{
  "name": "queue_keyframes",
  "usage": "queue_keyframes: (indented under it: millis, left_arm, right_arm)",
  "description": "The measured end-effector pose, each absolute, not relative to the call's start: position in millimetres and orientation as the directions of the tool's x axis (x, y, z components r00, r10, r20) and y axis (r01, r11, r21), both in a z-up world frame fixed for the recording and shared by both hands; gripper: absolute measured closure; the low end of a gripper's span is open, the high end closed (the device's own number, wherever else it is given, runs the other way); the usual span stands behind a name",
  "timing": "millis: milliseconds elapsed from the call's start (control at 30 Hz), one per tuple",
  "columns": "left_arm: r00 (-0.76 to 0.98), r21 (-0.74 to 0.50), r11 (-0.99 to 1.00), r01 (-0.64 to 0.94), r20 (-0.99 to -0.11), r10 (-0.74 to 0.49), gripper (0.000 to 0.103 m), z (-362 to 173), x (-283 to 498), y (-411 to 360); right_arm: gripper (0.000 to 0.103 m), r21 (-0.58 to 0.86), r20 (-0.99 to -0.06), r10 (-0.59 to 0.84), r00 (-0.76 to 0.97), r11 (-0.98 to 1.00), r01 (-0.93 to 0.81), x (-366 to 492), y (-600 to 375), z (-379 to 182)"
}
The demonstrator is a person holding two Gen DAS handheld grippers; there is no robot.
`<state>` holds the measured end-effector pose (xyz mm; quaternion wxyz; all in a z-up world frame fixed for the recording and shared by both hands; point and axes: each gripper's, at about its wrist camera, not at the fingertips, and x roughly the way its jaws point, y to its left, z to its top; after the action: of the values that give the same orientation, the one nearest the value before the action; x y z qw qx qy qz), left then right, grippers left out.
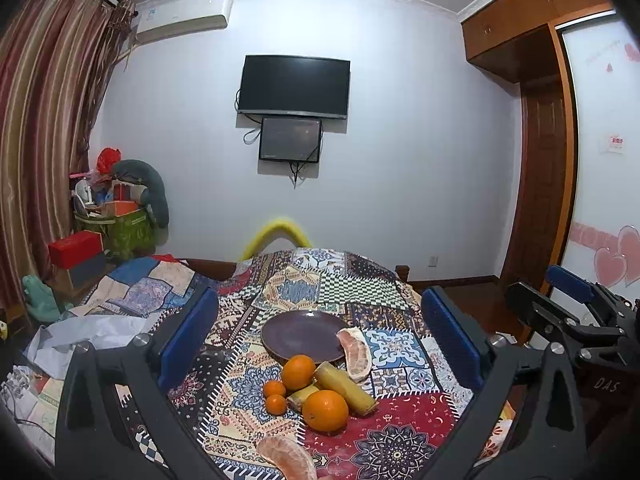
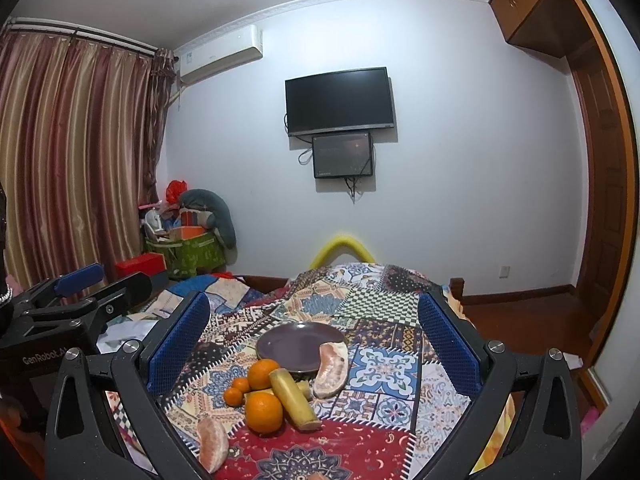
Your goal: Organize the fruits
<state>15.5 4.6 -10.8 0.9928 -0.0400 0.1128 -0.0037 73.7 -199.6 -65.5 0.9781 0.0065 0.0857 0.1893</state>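
A dark purple plate (image 1: 296,334) (image 2: 292,346) lies empty on the patchwork tablecloth. In front of it lie two oranges (image 1: 325,410) (image 2: 263,412), two small mandarins (image 1: 275,404) (image 2: 233,396), two pale yellow sugarcane pieces (image 1: 344,384) (image 2: 290,394) and two peeled pomelo segments (image 1: 356,354) (image 2: 330,364); one segment touches the plate's rim, the other (image 1: 286,458) (image 2: 212,440) lies nearest me. My left gripper (image 1: 318,344) is open and empty above the fruit. My right gripper (image 2: 312,344) is open and empty too, beside it.
The patchwork cloth (image 1: 384,424) covers the table. A bed with crumpled sheets (image 1: 92,332) lies left. Boxes and bags (image 1: 120,216) are piled by the curtain. A TV (image 1: 294,86) hangs on the far wall; a wooden door (image 1: 544,184) stands right.
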Motion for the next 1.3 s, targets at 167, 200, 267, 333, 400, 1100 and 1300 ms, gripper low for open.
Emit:
queue_keyframes:
  millis: [167, 200, 267, 333, 400, 1100, 1300]
  left_arm:
    - [0.958, -0.101, 0.995, -0.011, -0.285, -0.018, 0.0, -22.7, 30.9, 8.0]
    - [0.954, -0.106, 0.994, -0.014, -0.3, -0.019, 0.0, -26.2, 34.3, 9.4]
    - [0.942, -0.118, 0.993, -0.022, -0.335, -0.019, 0.0, -34.1, 42.4, 12.3]
    - [0.93, -0.125, 0.992, -0.024, -0.367, -0.023, 0.0, -43.5, 50.0, 15.2]
    - [0.915, -0.123, 0.992, -0.037, -0.403, -0.016, 0.006, -53.8, 57.9, 17.6]
    - [0.602, -0.149, 0.984, -0.1, -0.796, -0.06, 0.036, -184.1, 120.7, 45.2]
    - [0.539, -0.157, 0.981, -0.117, -0.839, -0.07, 0.036, -207.6, 117.8, 41.2]
  right_arm:
    - [0.0, 0.017, -0.219, 0.356, 0.909, 0.933, -0.361, 84.9, -193.6, -77.6]
    - [0.0, 0.014, -0.23, 0.352, 0.907, 0.933, -0.359, 87.2, -193.4, -81.3]
    - [0.0, 0.004, -0.262, 0.343, 0.902, 0.935, -0.354, 93.4, -190.5, -90.0]
    - [0.0, -0.005, -0.29, 0.335, 0.897, 0.936, -0.351, 98.5, -189.9, -96.2]
    - [0.0, -0.003, -0.332, 0.341, 0.88, 0.932, -0.363, 105.7, -187.5, -104.6]
    - [0.024, 0.057, -0.583, 0.377, 0.719, 0.902, -0.427, 150.0, -172.7, -177.4]
    - [0.033, 0.069, -0.624, 0.405, 0.669, 0.881, -0.469, 153.5, -162.4, -190.1]
